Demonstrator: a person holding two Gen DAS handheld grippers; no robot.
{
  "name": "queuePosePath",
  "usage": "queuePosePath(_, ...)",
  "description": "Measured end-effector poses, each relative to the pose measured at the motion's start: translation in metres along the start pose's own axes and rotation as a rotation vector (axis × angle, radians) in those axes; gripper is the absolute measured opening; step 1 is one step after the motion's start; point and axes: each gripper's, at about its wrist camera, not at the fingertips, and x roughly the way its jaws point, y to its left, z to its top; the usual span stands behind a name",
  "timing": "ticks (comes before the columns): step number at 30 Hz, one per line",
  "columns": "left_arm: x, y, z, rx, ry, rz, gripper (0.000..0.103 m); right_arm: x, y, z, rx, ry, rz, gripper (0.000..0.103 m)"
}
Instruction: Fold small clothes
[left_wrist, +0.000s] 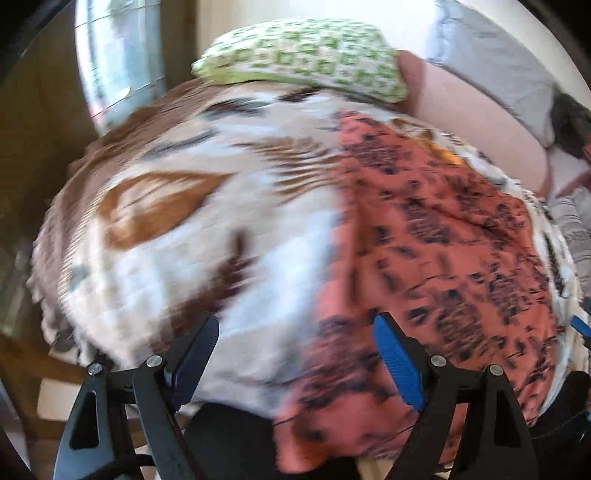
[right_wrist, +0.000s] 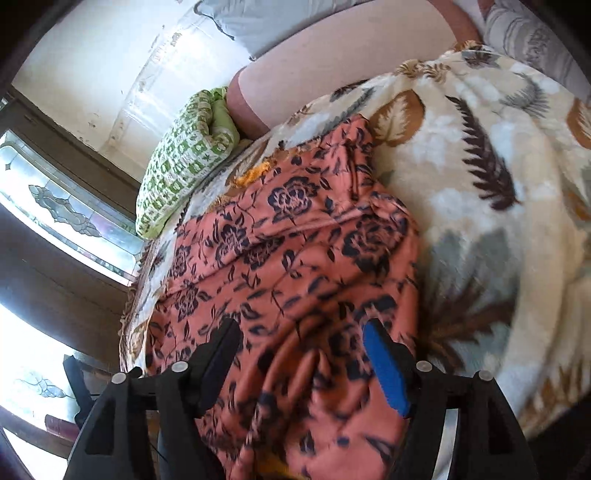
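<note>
A salmon-pink garment with dark floral print (right_wrist: 295, 266) lies spread on a cream blanket with leaf patterns (right_wrist: 480, 177). It also shows in the left wrist view (left_wrist: 436, 251), blurred by motion. My right gripper (right_wrist: 301, 339) is open just above the garment's near part, its fingers apart with cloth between and below them. My left gripper (left_wrist: 295, 343) is open over the garment's left edge, one finger over the blanket (left_wrist: 184, 229) and the blue-padded one over the pink cloth.
A green-and-white patterned pillow (right_wrist: 184, 162) lies at the bed's far end, also in the left wrist view (left_wrist: 306, 55). A pink bolster (right_wrist: 332, 62) and grey pillow (right_wrist: 266, 22) lie behind. A window (right_wrist: 66, 210) and dark wooden frame are at left.
</note>
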Motion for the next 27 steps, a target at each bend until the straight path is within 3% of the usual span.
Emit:
queuePosePath(2, 0.001, 0.013, -0.005, -0.016, 0.019, 0.018, 0.086, -0.006, 0.002, -0.008, 0.003, 0.012, 0.003, 0.074)
queuePosePath(6, -0.005, 0.022, -0.021, -0.030, 0.047, -0.020, 0.086, -0.006, 0.009, -0.023, -0.015, 0.065, 0.002, 0.075)
queuePosePath(15, -0.010, -0.012, -0.033, 0.152, 0.030, -0.091, 0.085, 0.003, 0.016, -0.060, -0.056, 0.217, -0.031, 0.076)
queuePosePath(19, -0.010, -0.014, -0.035, 0.195, 0.037, -0.109, 0.064, 0.006, 0.006, -0.078, -0.046, 0.276, -0.083, 0.076)
queuePosePath(23, -0.003, -0.010, -0.034, 0.164, 0.068, -0.148, 0.049, 0.003, -0.007, -0.089, 0.007, 0.305, -0.099, 0.076)
queuePosePath(27, 0.001, -0.011, -0.033, 0.147, 0.084, -0.155, 0.046, 0.002, 0.019, -0.102, -0.171, 0.300, -0.150, 0.076)
